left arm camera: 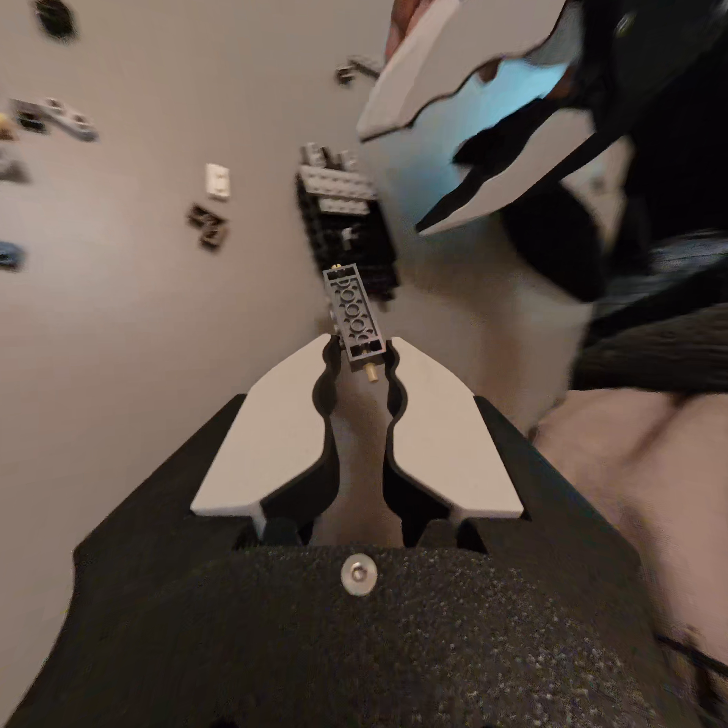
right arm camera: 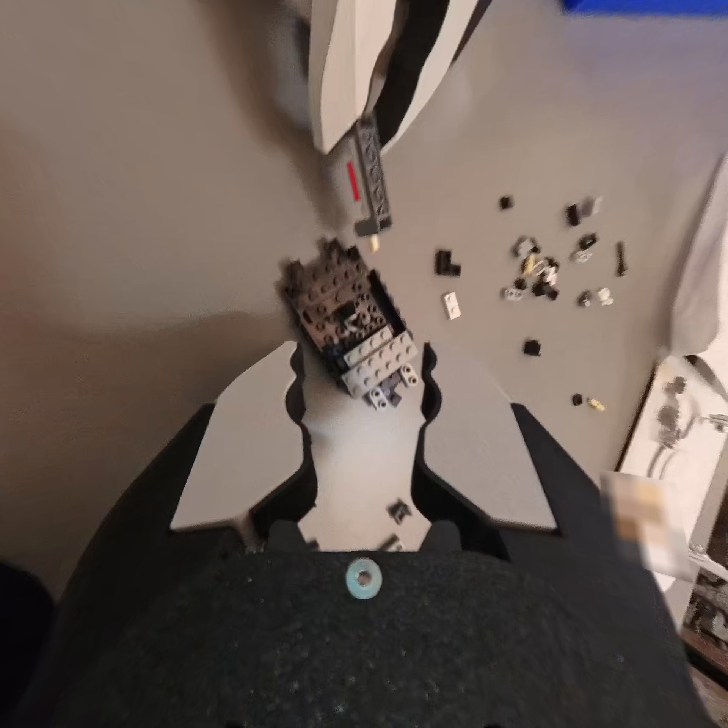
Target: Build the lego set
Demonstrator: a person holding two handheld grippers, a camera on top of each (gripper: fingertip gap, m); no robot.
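Clamped between the left gripper's (left arm camera: 360,346) tips, a grey studded beam (left arm camera: 353,315) with tan pins hangs above the partly built black-and-grey model (right arm camera: 346,323) on the table (right arm camera: 118,197). Rightward, the right gripper (right arm camera: 360,350) hovers spread over the model. Best steady the model first, then align the pins squarely.

Grey brick (left arm camera: 355,317) with a tan pin (left arm camera: 372,371); black-and-grey model (right arm camera: 350,327); white fingers (left arm camera: 433,433); beige bench (left arm camera: 138,315).
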